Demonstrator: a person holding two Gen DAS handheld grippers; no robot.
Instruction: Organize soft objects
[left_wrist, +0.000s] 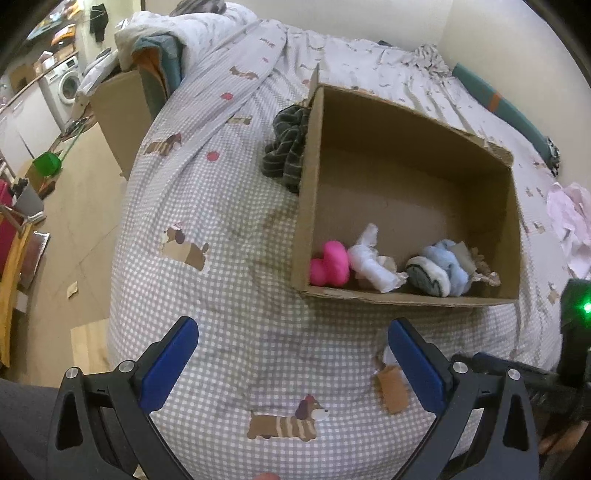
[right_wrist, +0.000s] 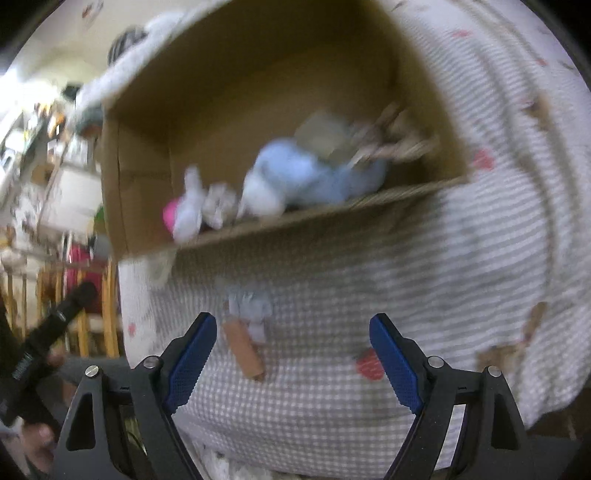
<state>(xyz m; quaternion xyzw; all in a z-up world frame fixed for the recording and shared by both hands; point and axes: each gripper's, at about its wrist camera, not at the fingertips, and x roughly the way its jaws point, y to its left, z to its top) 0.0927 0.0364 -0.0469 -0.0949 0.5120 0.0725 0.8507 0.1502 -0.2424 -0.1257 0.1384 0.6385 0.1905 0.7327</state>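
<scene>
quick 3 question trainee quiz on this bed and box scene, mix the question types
1. True or false: the pink toy lies inside the cardboard box.
2. Multiple choice: the dark striped cloth is A) in the box, B) on the bed outside the box's left wall, C) held by a gripper.
3. Fill in: both the left gripper and the right gripper have ____ jaws, with nothing gripped.

Key: 1 true; 2 B; 3 open
</scene>
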